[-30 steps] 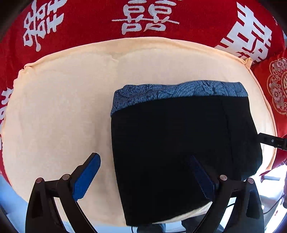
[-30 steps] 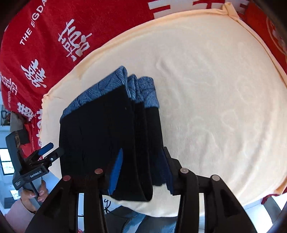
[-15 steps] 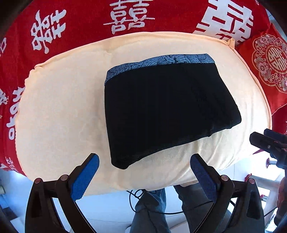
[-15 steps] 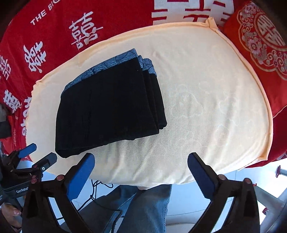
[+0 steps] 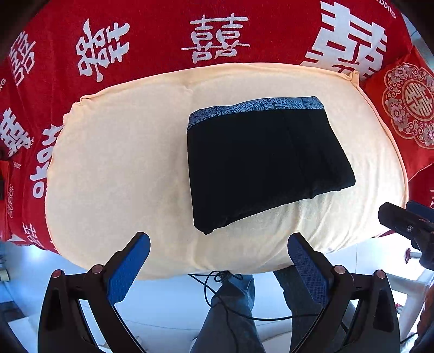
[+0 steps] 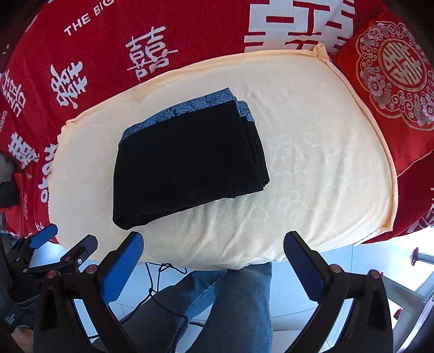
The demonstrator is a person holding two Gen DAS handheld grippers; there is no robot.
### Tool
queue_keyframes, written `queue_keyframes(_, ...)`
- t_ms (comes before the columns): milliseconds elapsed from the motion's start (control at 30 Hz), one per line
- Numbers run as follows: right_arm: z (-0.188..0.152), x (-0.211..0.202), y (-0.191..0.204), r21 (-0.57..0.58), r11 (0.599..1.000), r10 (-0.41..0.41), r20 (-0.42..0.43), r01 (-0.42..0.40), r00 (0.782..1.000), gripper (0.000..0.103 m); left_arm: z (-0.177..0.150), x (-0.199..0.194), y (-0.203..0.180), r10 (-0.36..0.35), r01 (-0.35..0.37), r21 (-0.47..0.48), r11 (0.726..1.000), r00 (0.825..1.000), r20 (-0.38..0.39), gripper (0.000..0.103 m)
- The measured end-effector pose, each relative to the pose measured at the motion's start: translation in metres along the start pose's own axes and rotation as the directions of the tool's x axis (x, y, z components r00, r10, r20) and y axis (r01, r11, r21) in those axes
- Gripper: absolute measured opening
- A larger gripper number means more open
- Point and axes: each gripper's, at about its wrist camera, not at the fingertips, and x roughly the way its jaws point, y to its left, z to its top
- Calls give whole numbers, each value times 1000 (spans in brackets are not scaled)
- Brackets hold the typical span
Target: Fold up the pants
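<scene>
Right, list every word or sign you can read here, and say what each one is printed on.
"THE BIG", cut off by the frame: red cloth.
Large white "囍" characters, repeated: the same red cloth.
Gold "囍" in a floral medallion: red cushion.
"...DDING", partly cut off: red cloth's edge.
Small white print on the left gripper: too small to read.

1 folded pair of black pants point(image 5: 260, 165), 1 cream cushion point(image 5: 116, 173), 1 red cloth point(image 5: 152, 35), 1 embroidered red pillow point(image 6: 390, 81), 2 grippers: left gripper point(image 5: 218, 264), right gripper point(image 6: 213, 262)
</scene>
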Motion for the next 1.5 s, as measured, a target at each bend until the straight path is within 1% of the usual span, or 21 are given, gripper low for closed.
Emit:
queue_keyframes(167,5,-16,8,-13,1000,-17,6,17,1000,103,1,-16,2,-2,3,-17,1000,1000,12,102)
queue_keyframes(300,9,-21,6,-20,1000,-21,-1,21,1000,103,4,-25,1,-6,7,-51,999,1000,15,102)
queue_keyframes(400,12,-24,2,-33,999,-22,-17,22,1000,103,7,-27,-5,9,-9,-63,998,1000,1,102)
queue_keyframes(500,15,-30,-4,-60,998,-32,-21,30,999,103,9,-28,-13,8,-9,-73,997,1000,-11,102)
queue_keyframes(567,17,-32,-6,-85,996,-42,-21,40,999,103,10,-30,-20,32,-32,-64,997,999,-13,102)
queue_keyframes(733,19,-28,-7,-118,992,-52,-38,47,998,103,12,-34,-25,46,-47,-60,997,999,-16,102)
queue_keyframes(933,24,-29,0,-148,988,-46,-30,41,998,103,10,-37,-25,77,-77,-59,995,997,-9,102)
queue_keyframes(1167,25,-24,5,-158,986,-61,-35,55,998,103,10,-39,-22,92,-92,-59,994,996,-7,102)
queue_keyframes(1500,23,-22,9,-175,982,-79,-42,71,996,103,8,-34,-21,76,-78,-67,995,997,-25,102)
